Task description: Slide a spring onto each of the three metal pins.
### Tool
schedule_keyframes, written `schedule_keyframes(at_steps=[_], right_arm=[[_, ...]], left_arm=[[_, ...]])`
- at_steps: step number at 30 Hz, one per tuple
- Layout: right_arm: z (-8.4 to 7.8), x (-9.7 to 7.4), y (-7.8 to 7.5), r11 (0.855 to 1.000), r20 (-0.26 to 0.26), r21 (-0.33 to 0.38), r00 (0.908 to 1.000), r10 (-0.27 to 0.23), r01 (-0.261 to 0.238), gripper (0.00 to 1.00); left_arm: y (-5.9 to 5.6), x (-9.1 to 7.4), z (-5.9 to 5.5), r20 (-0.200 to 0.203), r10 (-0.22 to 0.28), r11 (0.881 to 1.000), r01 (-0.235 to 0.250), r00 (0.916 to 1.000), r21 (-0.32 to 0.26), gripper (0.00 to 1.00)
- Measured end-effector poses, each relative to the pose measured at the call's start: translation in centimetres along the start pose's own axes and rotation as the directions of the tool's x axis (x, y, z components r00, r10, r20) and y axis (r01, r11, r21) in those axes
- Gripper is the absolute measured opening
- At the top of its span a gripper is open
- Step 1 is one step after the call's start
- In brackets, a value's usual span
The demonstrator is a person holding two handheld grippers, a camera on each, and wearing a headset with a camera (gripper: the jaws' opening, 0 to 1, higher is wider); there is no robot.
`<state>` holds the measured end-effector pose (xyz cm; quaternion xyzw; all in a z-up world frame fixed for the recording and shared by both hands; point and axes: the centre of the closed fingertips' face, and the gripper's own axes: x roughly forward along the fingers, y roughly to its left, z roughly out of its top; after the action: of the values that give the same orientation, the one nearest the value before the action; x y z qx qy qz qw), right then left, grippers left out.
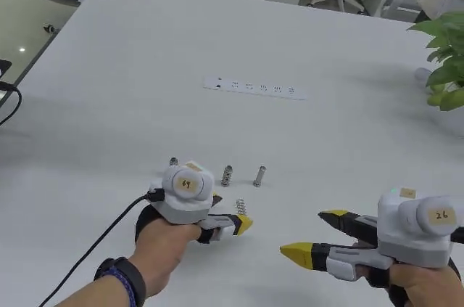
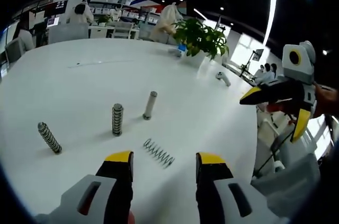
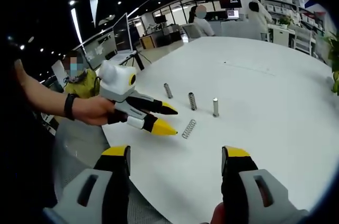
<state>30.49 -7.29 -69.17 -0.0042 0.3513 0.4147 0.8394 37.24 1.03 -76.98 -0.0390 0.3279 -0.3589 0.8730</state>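
Note:
Three upright metal pins stand in a row on the white table. Two of them carry springs: the left pin [image 2: 48,137] [image 1: 173,162] and the middle pin [image 2: 117,119] [image 1: 227,175]. The third pin [image 2: 150,105] [image 1: 259,175] is bare. A loose spring [image 2: 159,153] [image 1: 241,207] [image 3: 188,128] lies flat on the table just ahead of my left gripper [image 2: 163,158] [image 1: 230,214], which is open with nothing between its jaws. My right gripper [image 3: 175,153] [image 1: 317,234] is open and empty, well to the right of the pins.
A white power strip [image 1: 251,88] lies farther back on the table [image 1: 109,67]. A potted plant [image 1: 446,60] stands at the right edge. A black cable [image 1: 94,245] trails from the left gripper. Chairs and people are beyond the table.

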Motion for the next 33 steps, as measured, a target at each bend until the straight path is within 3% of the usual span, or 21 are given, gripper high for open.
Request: schedule_keyframes(at_steps=[8, 21, 33], right_arm=[[-0.3, -0.1, -0.3, 1.000, -0.001, 0.015, 1.0000, -0.006, 0.006, 0.68], [-0.5, -0.5, -0.7, 0.999, -0.003, 0.032, 0.9999, -0.015, 0.016, 0.67], [-0.3, -0.2, -0.4, 1.000, -0.002, 0.026, 1.0000, -0.009, 0.009, 0.67]], left_arm=[[0.3, 1.5, -0.4, 0.002, 0.036, 0.998, -0.036, 0.9993, -0.050, 0.39], [0.6, 3.0, -1.3, -0.015, 0.082, 0.994, -0.083, 0.9965, -0.066, 0.33], [1.4, 2.5, -1.7, -0.040, 0.099, 0.995, -0.099, 0.9943, 0.006, 0.24]])
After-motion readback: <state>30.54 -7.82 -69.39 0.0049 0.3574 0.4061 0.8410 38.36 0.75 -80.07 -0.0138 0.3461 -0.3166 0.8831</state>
